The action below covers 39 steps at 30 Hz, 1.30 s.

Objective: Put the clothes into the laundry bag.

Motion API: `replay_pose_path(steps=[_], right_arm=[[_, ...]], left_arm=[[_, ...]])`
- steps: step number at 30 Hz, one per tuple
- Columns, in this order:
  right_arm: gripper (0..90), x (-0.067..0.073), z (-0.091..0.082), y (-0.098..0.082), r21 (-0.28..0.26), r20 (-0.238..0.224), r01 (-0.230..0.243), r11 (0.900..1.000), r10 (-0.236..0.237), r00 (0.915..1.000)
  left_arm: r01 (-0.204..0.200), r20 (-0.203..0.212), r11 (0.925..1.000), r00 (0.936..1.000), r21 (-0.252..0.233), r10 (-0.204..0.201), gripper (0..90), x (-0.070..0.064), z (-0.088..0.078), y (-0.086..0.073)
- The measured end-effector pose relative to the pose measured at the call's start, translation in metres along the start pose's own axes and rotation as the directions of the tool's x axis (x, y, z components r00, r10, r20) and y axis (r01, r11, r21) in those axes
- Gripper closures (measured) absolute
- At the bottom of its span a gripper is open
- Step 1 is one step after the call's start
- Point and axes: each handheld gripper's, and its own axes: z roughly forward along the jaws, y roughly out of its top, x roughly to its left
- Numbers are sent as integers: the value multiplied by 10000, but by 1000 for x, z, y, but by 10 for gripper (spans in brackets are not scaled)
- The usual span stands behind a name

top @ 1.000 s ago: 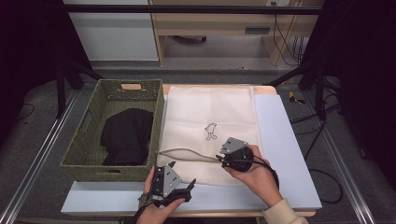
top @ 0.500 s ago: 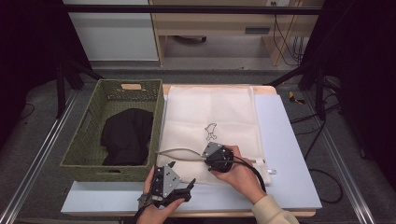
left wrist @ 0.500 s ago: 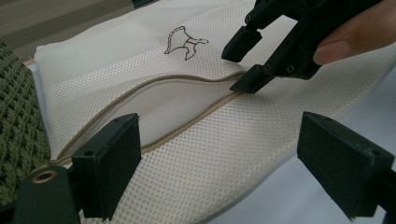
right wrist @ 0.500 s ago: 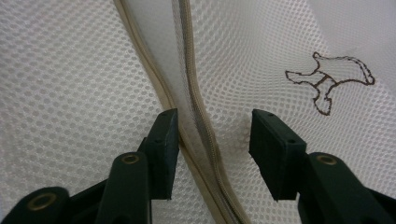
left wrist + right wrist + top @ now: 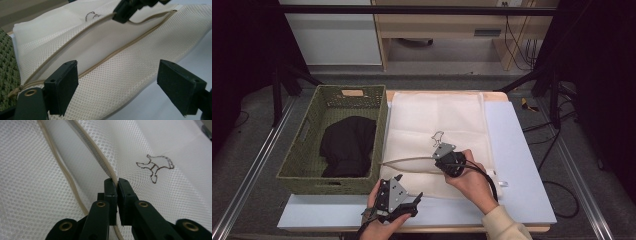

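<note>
Mesh laundry bag (image 5: 439,127) lies flat just right of the green basket (image 5: 307,172); right gripper (image 5: 117,185) has just closed, pinching the upper zipper edge (image 5: 98,157). Left gripper (image 5: 117,82) hangs released near the bag's front edge. Risk: thin zipper tape slipping from the pinch if lifted hard.

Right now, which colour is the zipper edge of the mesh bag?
Beige, on the white mesh bag; the right gripper view shows its zipper edge best.
</note>
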Motion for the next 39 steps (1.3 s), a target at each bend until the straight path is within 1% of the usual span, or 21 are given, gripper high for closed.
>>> replay_pose_path(steps=[3,4,5,6,9,10,11,13,15,16,17,18,24,25,28,30,33,35,36,38,39], right_arm=[[870,-4,-5,6,-18,139,-39,10000,39,9999],[871,-8,-9,12,-70,231,-22,10000,23,9997],[871,-8,-9,12,-70,231,-22,10000,23,9997],[872,-13,-13,17,-155,370,-7,9999,13,9993],[871,-18,-19,24,-240,417,-75,9997,85,9991],[872,-24,-24,30,-319,462,-51,9995,66,9989],[872,-24,-24,30,-319,462,-51,9995,66,9989],[872,-31,-34,39,-494,682,26,9988,8,9977],[872,-33,-38,42,-578,748,57,9983,-14,9972],[872,-37,-44,49,-776,884,182,9968,-113,9960],[872,-37,-44,49,-776,884,182,9968,-113,9960],[872,-39,-48,53,-967,935,322,9948,-231,9953],[873,-48,-56,66,-1199,1420,526,9914,-353,9892],[873,-48,-56,66,-1199,1420,526,9914,-353,9892],[872,-50,-59,71,-1618,1542,670,9845,-419,9872],[872,-51,-61,75,-1817,1697,796,9801,-485,9843],[871,-51,-60,76,-1883,1714,780,9790,-455,9842],[872,-51,-59,75,-1953,1737,769,9777,-427,9839],[872,-51,-60,74,-2106,1770,778,9745,-403,9834],[872,-50,-60,74,-2165,1816,785,9731,-388,9826],[872,-50,-60,73,-2243,1867,818,9711,-396,9816]], left_arm=[[-54,-21,10000,10000,0,54,178,0,1,0],[-89,-44,10000,10000,2,89,180,-1,2,0],[-89,-44,10000,10000,2,89,181,-1,2,0],[-66,30,10000,10000,68,66,185,-2,3,-1],[-149,69,9999,9999,86,148,210,-3,4,-1],[-145,86,9999,9999,86,144,211,-4,5,-1],[-155,104,9998,9998,91,154,211,-4,6,-1],[-125,141,9999,9998,85,124,218,-6,7,-1],[-162,158,9998,9997,112,160,220,-6,8,-1],[-200,240,9996,9995,198,196,218,-8,10,-2],[-200,240,9996,9995,198,196,211,-8,10,-2],[-231,335,9994,9992,273,222,210,-9,12,-2],[-248,429,9994,9988,247,237,215,-11,17,-1],[-248,429,9994,9988,247,237,215,-11,17,-1],[-189,488,9994,9987,302,174,213,-12,19,-1],[52,658,9996,9978,285,-70,210,-12,23,0],[164,713,9996,9973,249,-181,211,-12,23,0],[152,715,9996,9973,227,-168,209,-11,22,1],[193,685,9997,9974,164,-203,208,-11,22,1],[123,682,9997,9976,188,-135,206,-10,21,2],[180,661,9998,9976,129,-188,201,-10,21,3]])
